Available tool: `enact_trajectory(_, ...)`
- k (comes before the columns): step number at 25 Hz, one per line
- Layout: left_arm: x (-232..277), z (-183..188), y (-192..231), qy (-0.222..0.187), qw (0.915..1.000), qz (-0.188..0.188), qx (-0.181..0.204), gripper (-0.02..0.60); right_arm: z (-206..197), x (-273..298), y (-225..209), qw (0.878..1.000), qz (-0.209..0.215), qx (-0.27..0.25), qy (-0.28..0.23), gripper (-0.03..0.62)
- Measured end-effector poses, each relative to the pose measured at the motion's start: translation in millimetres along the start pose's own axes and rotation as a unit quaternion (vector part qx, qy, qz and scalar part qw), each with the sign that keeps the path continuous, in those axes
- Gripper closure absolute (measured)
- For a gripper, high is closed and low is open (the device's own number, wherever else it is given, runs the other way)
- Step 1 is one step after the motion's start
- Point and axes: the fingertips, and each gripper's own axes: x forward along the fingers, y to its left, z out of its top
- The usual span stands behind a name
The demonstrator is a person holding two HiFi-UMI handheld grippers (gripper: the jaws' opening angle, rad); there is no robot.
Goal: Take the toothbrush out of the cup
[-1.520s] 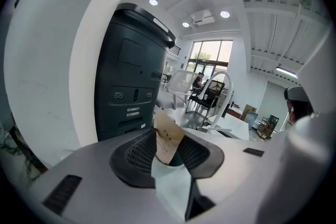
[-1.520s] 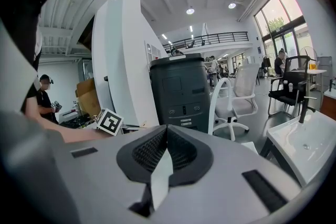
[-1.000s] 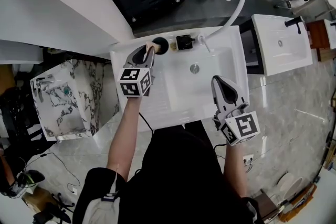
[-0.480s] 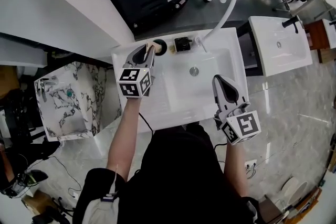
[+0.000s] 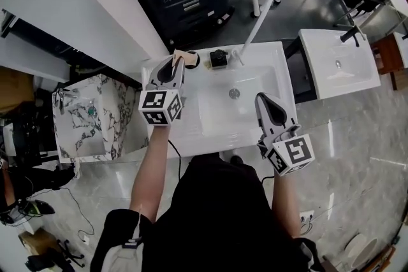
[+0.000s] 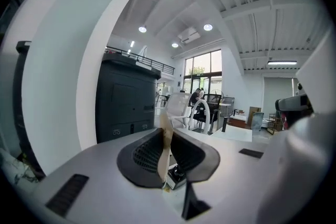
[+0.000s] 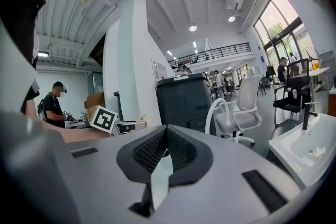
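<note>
**Toothbrush pinched and up beside the cup; setting it down is what's left**

The left gripper (image 5: 174, 65) is over the back left corner of the white counter (image 5: 191, 132), and its jaws are clamped on the pale, wood-coloured handle of the toothbrush (image 6: 165, 145). They have just been closing, with the handle between them. In the left gripper view the handle stands nearly upright in the pinch, rising above the jaw tips and ending a little below them.

In the head view the toothbrush shows just beside the dark, round cup (image 5: 193, 60), which sits at the counter's back edge next to a small black block (image 5: 218, 58). No view shows the brush's lower end against the cup's rim. The cup does not appear around the handle in the left gripper view (only the black block shows below the jaws), so the brush looks lifted free, or very nearly.

The right gripper (image 5: 263, 102) hangs over the right side of the basin (image 5: 245, 108), well apart from the cup. Its jaws are pressed together at the tips with nothing between them.

By my reading the grasp is done and the lift is largely made. What remains is to carry the brush clear of the cup, lay it somewhere on the counter and let go. The handle is thin, so it could pivot in the pinch if it knocks the rim.
</note>
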Motion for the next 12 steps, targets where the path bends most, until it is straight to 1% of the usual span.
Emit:
enact_trajectory(6,-33,21,-31,-0.026,0.9993,0.024,0.013,0.526,5,-29,-6,0.999,0.027,-0.002,-0.018,0.563)
enact_trajectory(12,-64,15,-76,-0.025,0.999,0.032,0.016,0.528,-3,-62,-11,0.999,0.048,0.006,-0.02,0.563)
